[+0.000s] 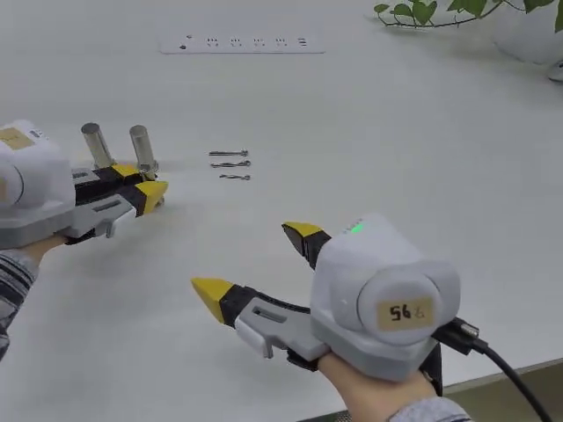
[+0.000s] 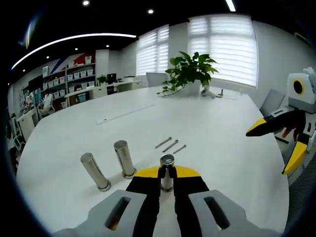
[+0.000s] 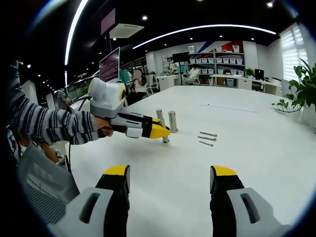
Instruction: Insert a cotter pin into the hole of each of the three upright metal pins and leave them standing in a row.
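Note:
My left gripper (image 2: 167,181) is shut on an upright metal pin (image 2: 167,170) that stands on the white table (image 1: 369,149). Two more upright pins (image 2: 124,158) (image 2: 95,171) stand just left of it; in the head view those pins (image 1: 143,149) (image 1: 95,145) rise beside the left gripper (image 1: 141,183). Three cotter pins (image 1: 230,164) lie side by side to the right of the pins, also ahead of the jaws as cotter pins (image 2: 170,145). My right gripper (image 1: 255,262) hovers open and holds nothing, well short of the cotter pins (image 3: 206,138).
A white power strip (image 1: 242,42) lies at the far edge of the table. A potted plant (image 1: 440,10) stands at the back right. A black cable (image 1: 506,369) trails from the right gripper off the table's near edge.

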